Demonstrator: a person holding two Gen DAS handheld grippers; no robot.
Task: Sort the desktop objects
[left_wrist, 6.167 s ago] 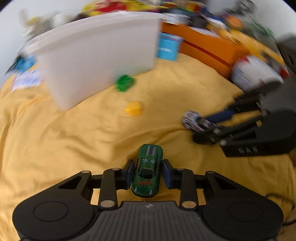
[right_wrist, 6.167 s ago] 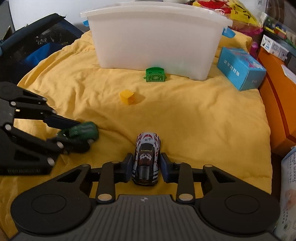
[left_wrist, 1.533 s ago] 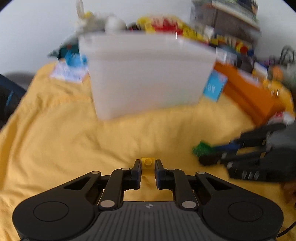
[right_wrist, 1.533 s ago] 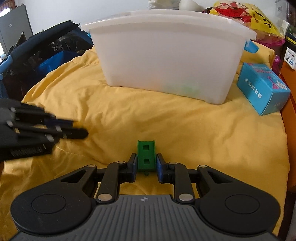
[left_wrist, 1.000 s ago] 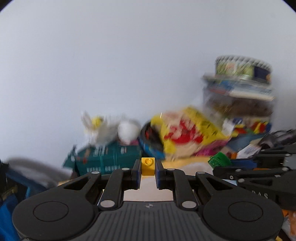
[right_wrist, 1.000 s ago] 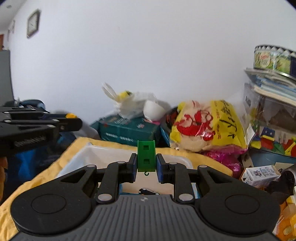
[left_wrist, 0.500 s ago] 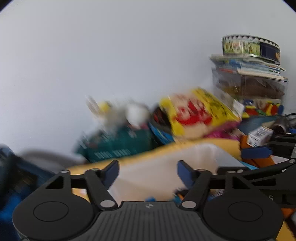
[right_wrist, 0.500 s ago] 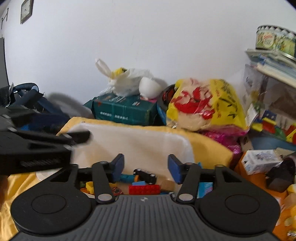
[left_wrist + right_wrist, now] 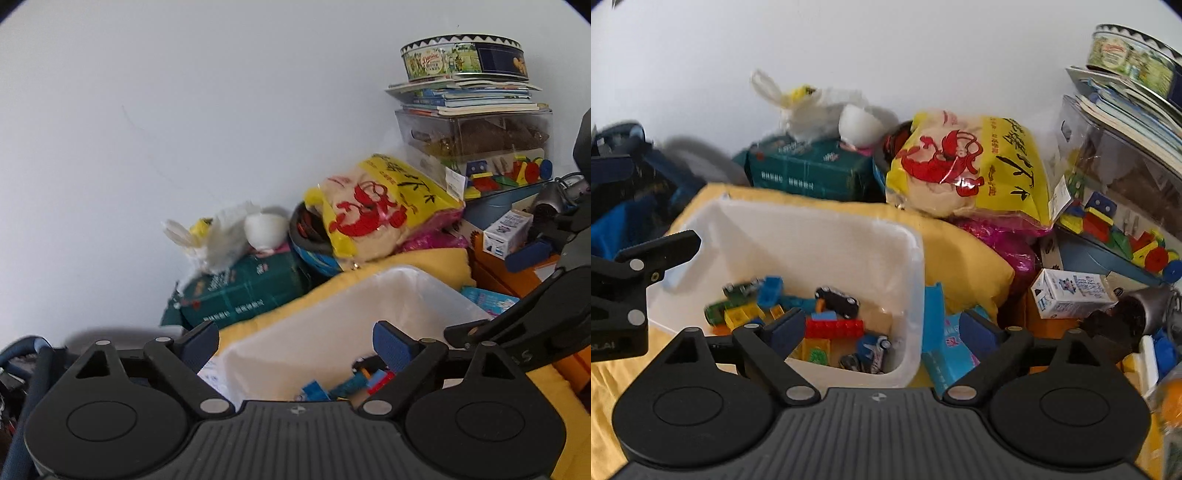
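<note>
A white bin [image 9: 918,258] stands on the yellow cloth [image 9: 964,251]. Inside lie several toys, among them a red brick [image 9: 834,328], a black car [image 9: 837,301], a green car [image 9: 742,287] and a yellow brick [image 9: 738,317]. My right gripper [image 9: 882,325] hangs over the bin's near right corner; its jaws are opening and nothing is between them. My left gripper [image 9: 295,345] is open and empty above the bin [image 9: 332,314], over the toys [image 9: 347,384]. One of the left gripper's fingers [image 9: 661,245] reaches in over the bin's left rim.
Behind the bin lie a yellow snack bag [image 9: 975,166], a dark green box [image 9: 812,173] and a white plastic bag [image 9: 812,107]. To the right are a light blue box [image 9: 949,354], a milk carton [image 9: 1067,291], an orange box [image 9: 498,273] and stacked books under a tin [image 9: 461,59].
A second ago my left gripper held a yellow brick and my right a green piece. Both jaws have since opened and are empty. Both views have tipped down toward the bin.
</note>
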